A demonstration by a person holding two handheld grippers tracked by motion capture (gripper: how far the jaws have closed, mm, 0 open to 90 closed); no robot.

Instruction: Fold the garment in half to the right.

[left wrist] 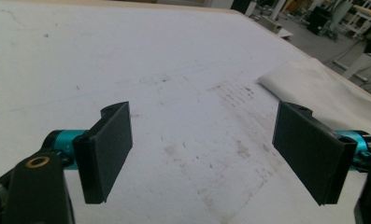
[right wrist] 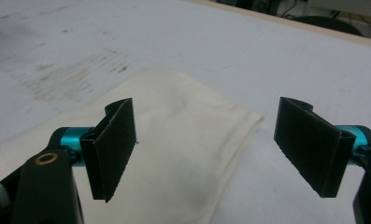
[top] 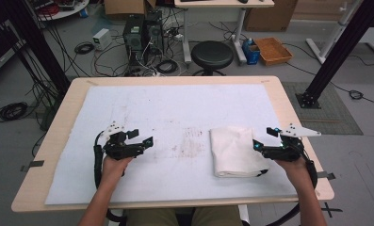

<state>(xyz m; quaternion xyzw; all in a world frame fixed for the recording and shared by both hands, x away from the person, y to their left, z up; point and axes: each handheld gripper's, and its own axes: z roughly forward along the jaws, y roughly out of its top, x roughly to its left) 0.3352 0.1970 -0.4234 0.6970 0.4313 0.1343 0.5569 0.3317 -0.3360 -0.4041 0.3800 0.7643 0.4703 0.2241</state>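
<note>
A folded white cloth (top: 234, 150) lies flat on the white mat, right of centre. My right gripper (top: 265, 138) hovers at its right edge, jaws wide apart with nothing between them. In the right gripper view the cloth (right wrist: 183, 154) spreads below and ahead of that open gripper (right wrist: 211, 149). My left gripper (top: 141, 137) is over the bare mat at the left, well away from the cloth, also open and holding nothing. In the left gripper view the open gripper (left wrist: 211, 149) faces the stained mat, and the cloth (left wrist: 323, 88) lies at the far right.
The white mat (top: 175, 108) covers most of the wooden table (top: 62, 117) and has a brownish stain (top: 184, 141) at its middle. Behind the table stand a black stool (top: 212, 54), computer towers (top: 142, 33) and cables on the floor.
</note>
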